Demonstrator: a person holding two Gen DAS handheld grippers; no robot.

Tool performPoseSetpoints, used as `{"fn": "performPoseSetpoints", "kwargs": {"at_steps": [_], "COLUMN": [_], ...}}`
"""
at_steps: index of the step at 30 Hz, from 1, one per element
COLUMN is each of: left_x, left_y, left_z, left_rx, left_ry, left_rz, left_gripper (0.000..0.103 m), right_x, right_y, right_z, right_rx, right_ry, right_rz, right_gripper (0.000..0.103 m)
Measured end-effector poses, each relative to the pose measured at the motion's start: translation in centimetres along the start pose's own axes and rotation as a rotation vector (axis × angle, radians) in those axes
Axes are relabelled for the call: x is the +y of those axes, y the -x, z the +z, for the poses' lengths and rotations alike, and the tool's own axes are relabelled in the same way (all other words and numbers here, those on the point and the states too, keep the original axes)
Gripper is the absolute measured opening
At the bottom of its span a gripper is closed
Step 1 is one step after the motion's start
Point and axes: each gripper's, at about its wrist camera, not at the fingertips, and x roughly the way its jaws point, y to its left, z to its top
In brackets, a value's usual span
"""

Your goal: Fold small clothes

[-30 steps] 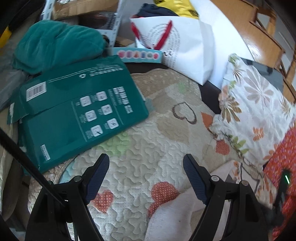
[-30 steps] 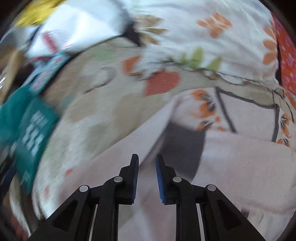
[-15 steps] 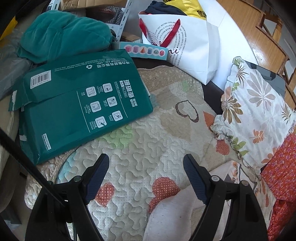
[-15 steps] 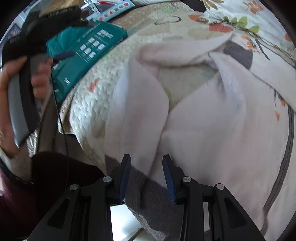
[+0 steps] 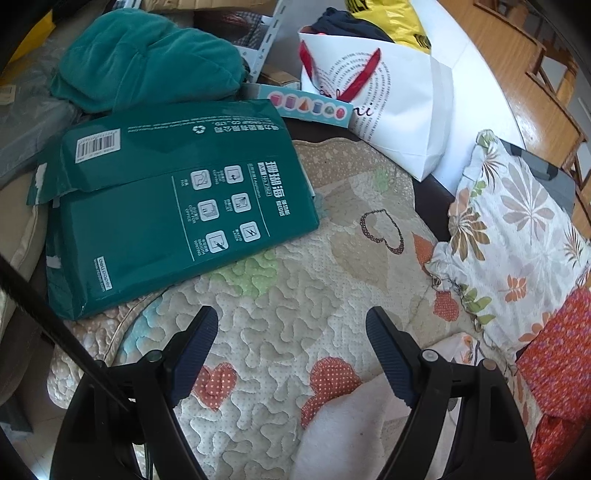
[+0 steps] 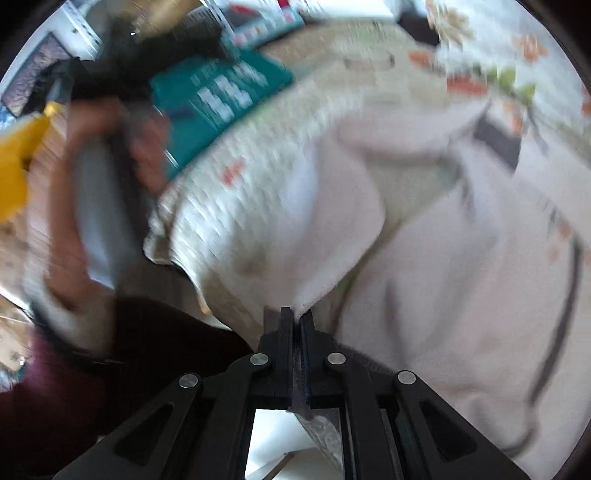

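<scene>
Pale pink garment [image 6: 424, 266] lies spread over the quilted mat [image 5: 295, 302], its near hem at the mat's front edge; the right wrist view is blurred, so finer folds cannot be told.

At the mat's left edge, a green paper ream pack [image 5: 173, 199] lies flat, with a teal plush bundle [image 5: 147, 55] behind it. The left gripper [image 5: 291, 343] hovers over the mat's front part with its fingers [image 5: 194, 350] spread wide, holding nothing; bare quilt shows between them, and a corner of the garment lies just under the right-hand finger.

Behind the mat's far edge stands a white paper bag [image 5: 395, 107] holding dark cloth, with a yellow bag [image 5: 391, 22] behind it. A floral pillow [image 5: 517, 236] crowds the mat's right edge, touching a red patterned cloth [image 5: 557, 354].

The right gripper [image 6: 297, 328] has its fingers pressed together on the garment's near hem, the cloth pinched between them at the mat's front edge.
</scene>
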Motion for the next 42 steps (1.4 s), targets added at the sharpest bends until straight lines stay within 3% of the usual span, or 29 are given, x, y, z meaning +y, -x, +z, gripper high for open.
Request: {"fn": "performPoseSetpoints", "kwargs": {"at_steps": [3, 6, 9, 13, 16, 18, 19, 21, 23, 28, 32, 34, 39, 41, 42], "left_x": [-0.3, -1.5, -3.3, -6.4, -8.3, -9.4, -9.7, -10.5, -11.2, -12.5, -12.7, -12.7, -12.5, -12.3, -12.2], "left_y": [0.0, -0.2, -0.3, -0.7, -1.0, -1.2, -1.4, -1.6, -2.0, -3.2, -3.8, -4.2, -4.9, -5.2, -5.3], "left_z": [-0.2, -0.8, -1.5, -2.8, -3.6, -4.1, -4.3, -4.6, -4.8, -5.1, -5.2, -5.0, -4.4, -4.4, -4.5], "left_rx": [0.007, 0.018, 0.03, 0.045, 0.052, 0.061, 0.066, 0.074, 0.083, 0.127, 0.143, 0.151, 0.164, 0.179, 0.193], "left_ry": [0.008, -0.018, -0.062, -0.141, -0.187, -0.212, -0.221, -0.235, -0.246, -0.242, -0.238, -0.238, -0.225, -0.215, -0.209], "left_rz": [-0.01, -0.021, -0.037, -0.049, -0.056, -0.058, -0.06, -0.064, -0.061, -0.076, -0.074, -0.068, -0.056, -0.06, -0.066], "left_gripper": [0.081, 0.081, 0.081, 0.081, 0.081, 0.081, 0.081, 0.081, 0.081, 0.081, 0.081, 0.081, 0.081, 0.081, 0.081], "right_x": [-1.5, -4.9, -10.0, -20.5, -27.3, -30.8, -31.0, -30.7, -29.7, -26.5, -25.7, -25.9, -26.4, -26.9, -26.9], "right_y": [8.7, 16.2, 20.9, 21.7, 18.5, 16.4, 16.1, 16.0, 15.1, 7.7, 0.1, -2.8, -9.1, -10.7, -11.2], "right_z": [2.9, 4.3, 4.3, 2.6, 0.8, -0.5, -0.7, 0.3, 2.2, 10.1, 15.8, 17.8, 20.4, 20.8, 20.9], "right_rx": [-0.119, -0.213, -0.236, -0.156, 0.018, 0.102, 0.088, 0.002, -0.056, -0.093, -0.088, -0.074, -0.005, 0.023, 0.033], "right_ry": [0.025, 0.017, -0.058, -0.246, -0.328, -0.364, -0.37, -0.398, -0.387, -0.272, -0.315, -0.32, -0.286, -0.286, -0.287], "right_rz": [-0.09, -0.258, -0.425, -0.645, -0.763, -0.936, -0.939, -0.814, -0.73, -0.486, -0.331, -0.295, -0.3, -0.263, -0.222], "right_gripper": [0.004, 0.004, 0.004, 0.004, 0.004, 0.005, 0.008, 0.014, 0.036, 0.038, 0.038, 0.038, 0.038, 0.037, 0.032]}}
